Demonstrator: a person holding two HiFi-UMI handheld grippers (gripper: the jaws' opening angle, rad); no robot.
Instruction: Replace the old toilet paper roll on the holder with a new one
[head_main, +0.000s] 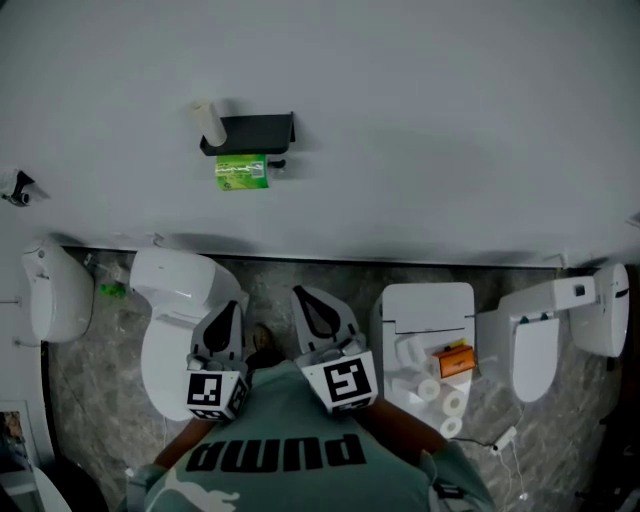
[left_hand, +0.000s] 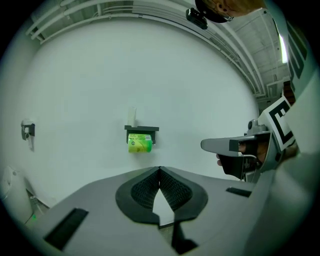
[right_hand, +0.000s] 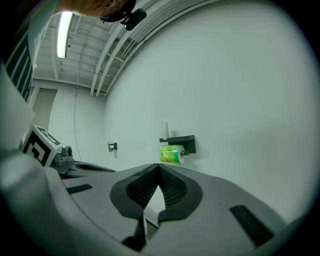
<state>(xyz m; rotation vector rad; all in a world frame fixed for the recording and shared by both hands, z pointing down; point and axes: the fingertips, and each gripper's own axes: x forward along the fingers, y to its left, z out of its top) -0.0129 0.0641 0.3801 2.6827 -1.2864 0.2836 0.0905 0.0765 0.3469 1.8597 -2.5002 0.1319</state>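
Observation:
A black holder (head_main: 250, 132) is fixed to the white wall, with a green-wrapped toilet paper roll (head_main: 241, 171) hanging under it and a pale upright tube (head_main: 208, 122) on its left end. My left gripper (head_main: 229, 306) and right gripper (head_main: 302, 295) are side by side low in the head view, well short of the wall, both shut and empty. In the left gripper view the roll (left_hand: 139, 143) and holder (left_hand: 142, 130) lie just above the closed tips (left_hand: 160, 170), with the right gripper (left_hand: 235, 146) to the right. In the right gripper view the roll (right_hand: 171, 154) sits above the tips (right_hand: 159, 166).
Several white toilet fixtures stand along the wall base: one under my left gripper (head_main: 175, 285), one at far left (head_main: 55, 290), others at right (head_main: 425, 305) (head_main: 540, 340). Several white paper rolls (head_main: 432, 388) and an orange pack (head_main: 453, 360) lie on one. A small wall fitting (head_main: 18, 187) is at left.

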